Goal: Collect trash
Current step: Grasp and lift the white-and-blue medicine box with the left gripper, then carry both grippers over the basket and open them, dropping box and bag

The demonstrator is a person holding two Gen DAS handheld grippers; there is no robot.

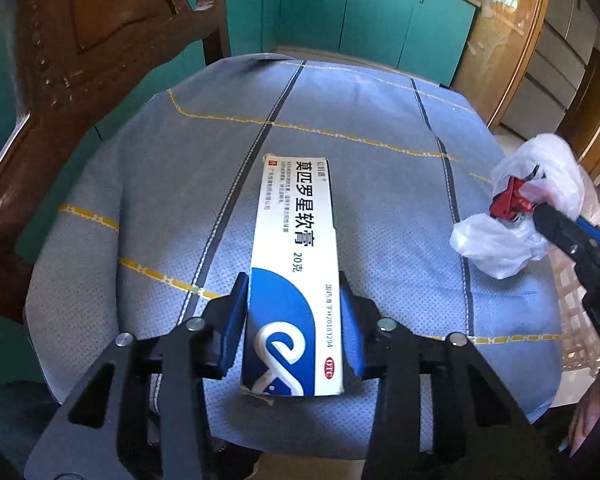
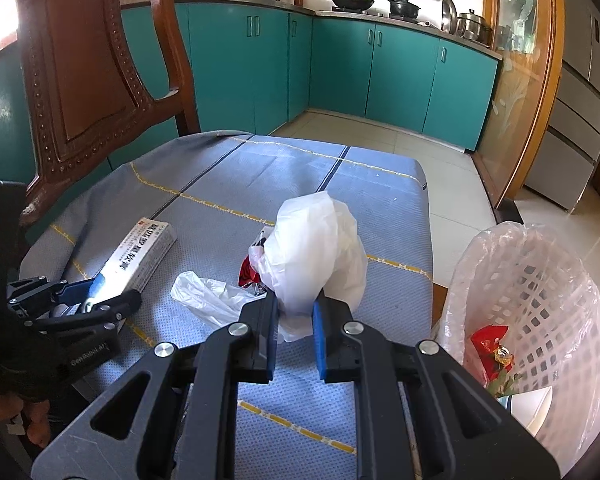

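Observation:
A long white and blue ointment box (image 1: 296, 264) lies on the blue cushion (image 1: 160, 184) of a chair. My left gripper (image 1: 294, 312) is shut on the box's near end, its blue pads on both sides. The box also shows in the right wrist view (image 2: 140, 256). My right gripper (image 2: 295, 320) is shut on a crumpled white plastic bag (image 2: 316, 248) with a red wrapper (image 2: 249, 272) in it, just above the cushion. In the left wrist view the bag (image 1: 540, 200) hangs at the right with the right gripper's finger on it.
A white lattice waste basket (image 2: 540, 304) lined with a clear bag stands on the floor right of the chair, with red trash inside. The carved wooden chair back (image 2: 80, 80) rises at the left. Teal kitchen cabinets (image 2: 340, 64) stand behind, across tiled floor.

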